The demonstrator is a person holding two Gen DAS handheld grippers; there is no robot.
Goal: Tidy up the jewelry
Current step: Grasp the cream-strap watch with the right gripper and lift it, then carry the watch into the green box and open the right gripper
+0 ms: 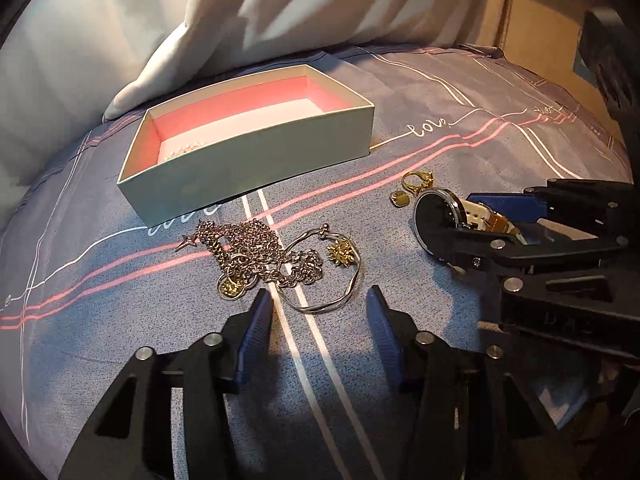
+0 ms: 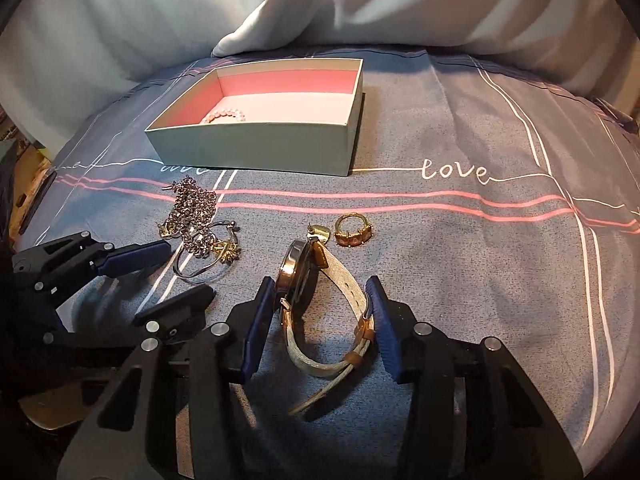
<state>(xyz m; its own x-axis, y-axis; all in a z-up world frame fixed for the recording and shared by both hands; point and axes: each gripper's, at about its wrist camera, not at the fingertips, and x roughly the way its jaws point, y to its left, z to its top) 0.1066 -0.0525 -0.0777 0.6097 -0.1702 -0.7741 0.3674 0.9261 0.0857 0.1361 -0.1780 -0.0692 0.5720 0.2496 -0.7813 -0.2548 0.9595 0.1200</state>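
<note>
The right gripper (image 2: 320, 312) is spread around a watch (image 2: 304, 280) on the bedspread (image 2: 460, 280), apparently ready to lift it into the open box (image 2: 256, 148). The left gripper (image 1: 320, 312) waits spread near tangled chains (image 1: 256, 248), holding nothing.

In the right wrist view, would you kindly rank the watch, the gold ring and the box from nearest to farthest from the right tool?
1. Watch: between the right tool's fingers.
2. Gold ring: just beyond, slightly right.
3. Box: farthest, ahead-left.
</note>
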